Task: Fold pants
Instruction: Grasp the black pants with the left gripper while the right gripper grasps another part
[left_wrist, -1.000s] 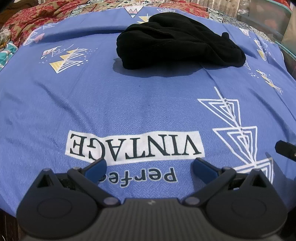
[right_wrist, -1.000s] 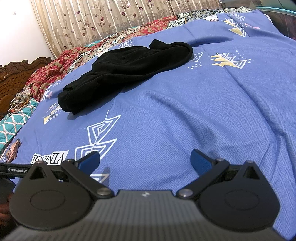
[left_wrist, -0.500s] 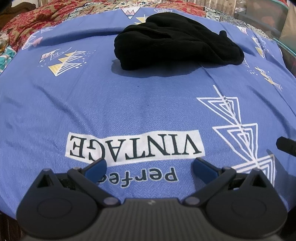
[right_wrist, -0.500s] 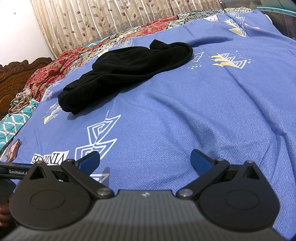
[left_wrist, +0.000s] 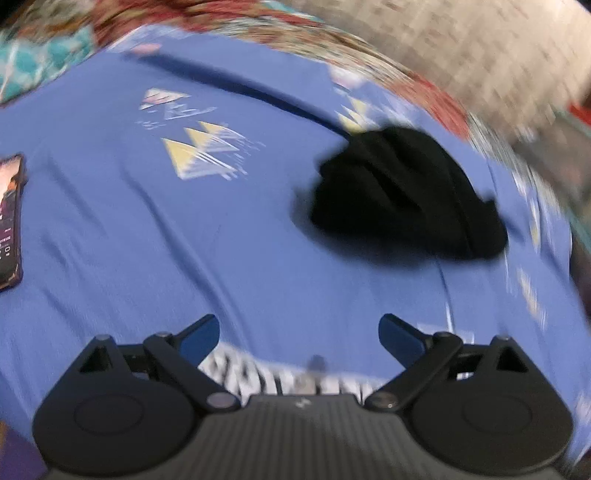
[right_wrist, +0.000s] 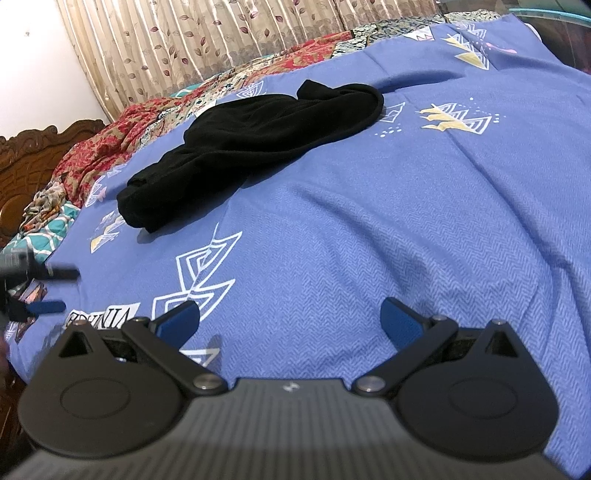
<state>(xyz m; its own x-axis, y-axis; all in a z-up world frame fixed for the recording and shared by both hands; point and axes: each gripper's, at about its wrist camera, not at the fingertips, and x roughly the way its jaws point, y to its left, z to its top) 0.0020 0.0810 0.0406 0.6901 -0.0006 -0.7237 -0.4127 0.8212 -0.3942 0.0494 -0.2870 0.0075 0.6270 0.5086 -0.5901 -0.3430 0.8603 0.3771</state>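
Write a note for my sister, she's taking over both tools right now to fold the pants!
Left tool: open, holding nothing, off the pants; its view is blurred.
Right tool: open, holding nothing, low over the blue bedsheet.
Black pants: bunched in a heap on the bedsheet, ahead of both tools, touched by neither.
A phone lies at the sheet's edge.
Done: nothing folded.
Left: grab the pants, spread them flat, then fold.

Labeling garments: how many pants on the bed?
1. A single bunched-up pair of black pants lies on the blue bedsheet, ahead of both open hand-held grippers; none visibly hidden.
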